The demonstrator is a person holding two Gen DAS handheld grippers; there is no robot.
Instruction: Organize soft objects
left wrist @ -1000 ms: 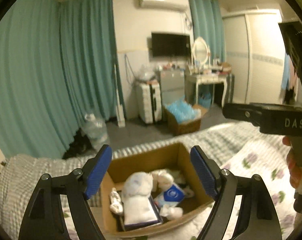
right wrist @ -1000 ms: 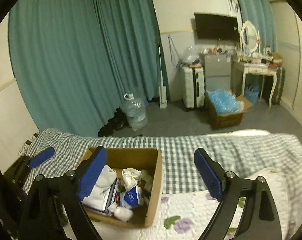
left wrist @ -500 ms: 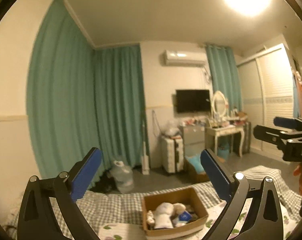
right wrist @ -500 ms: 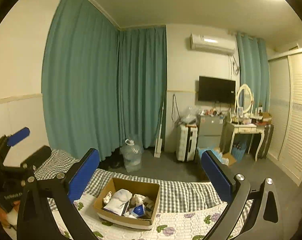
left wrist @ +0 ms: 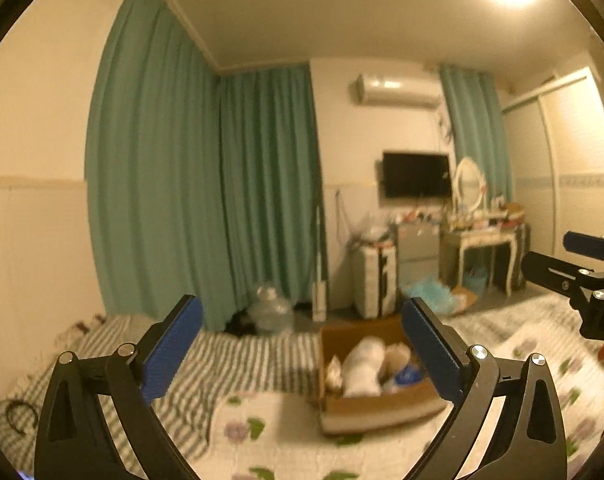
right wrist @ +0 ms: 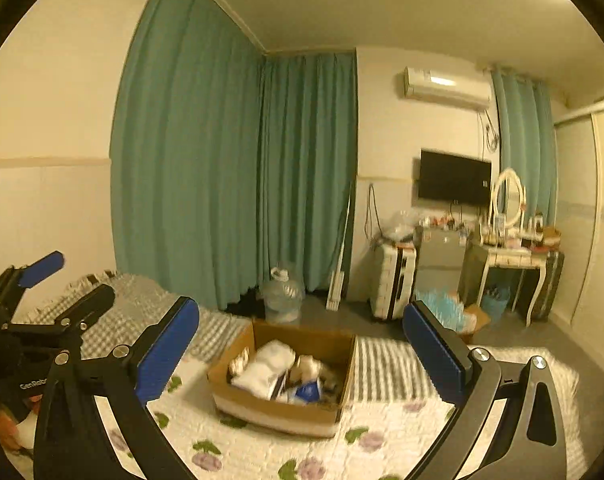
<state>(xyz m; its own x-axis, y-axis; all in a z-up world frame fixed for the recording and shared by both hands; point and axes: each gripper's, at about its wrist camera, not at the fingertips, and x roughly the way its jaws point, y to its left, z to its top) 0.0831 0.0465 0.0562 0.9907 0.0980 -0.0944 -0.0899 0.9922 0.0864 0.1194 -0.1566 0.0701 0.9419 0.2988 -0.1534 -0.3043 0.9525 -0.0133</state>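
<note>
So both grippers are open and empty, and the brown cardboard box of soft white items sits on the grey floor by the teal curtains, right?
Not the floor. The right wrist view shows the brown cardboard box resting on the floral quilted bed. Left gripper and right gripper are open and empty.

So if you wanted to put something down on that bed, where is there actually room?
The floral quilt lies bare in front of the cardboard box and to its right, toward the striped patch. The checked blanket left of the box is also free. The box itself is crowded: white cloth bundle and blue-labelled packet fill it. Both grippers' fingers are open, holding nothing.
</note>
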